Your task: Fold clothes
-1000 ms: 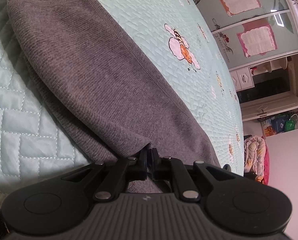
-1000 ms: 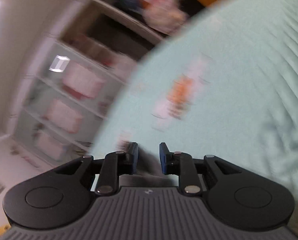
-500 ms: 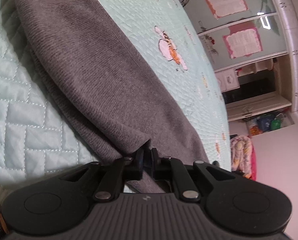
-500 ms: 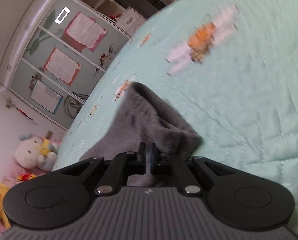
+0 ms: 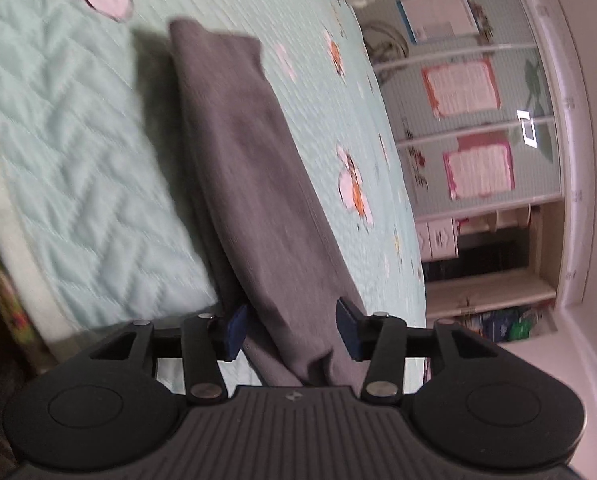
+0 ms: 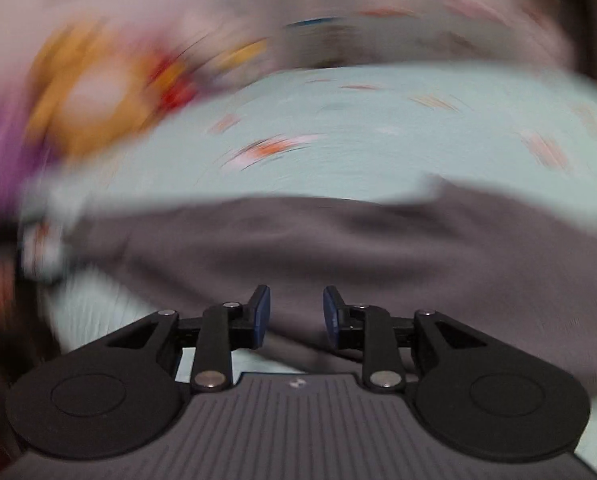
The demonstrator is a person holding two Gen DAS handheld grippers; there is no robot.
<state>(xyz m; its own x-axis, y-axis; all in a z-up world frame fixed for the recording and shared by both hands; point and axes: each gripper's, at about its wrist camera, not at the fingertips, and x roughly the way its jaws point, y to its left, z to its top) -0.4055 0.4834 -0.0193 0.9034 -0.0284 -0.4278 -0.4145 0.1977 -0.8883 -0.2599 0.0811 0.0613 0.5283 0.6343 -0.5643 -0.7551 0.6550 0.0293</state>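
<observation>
Your left gripper and right gripper are both gaping wide, holding nothing, while the folded grey garment is lying flat on the quilt beneath them.

matt grey knit cloth garment lies on a quilted, stitched mint fabric bedspread; grippers look matt black plastic.
</observation>
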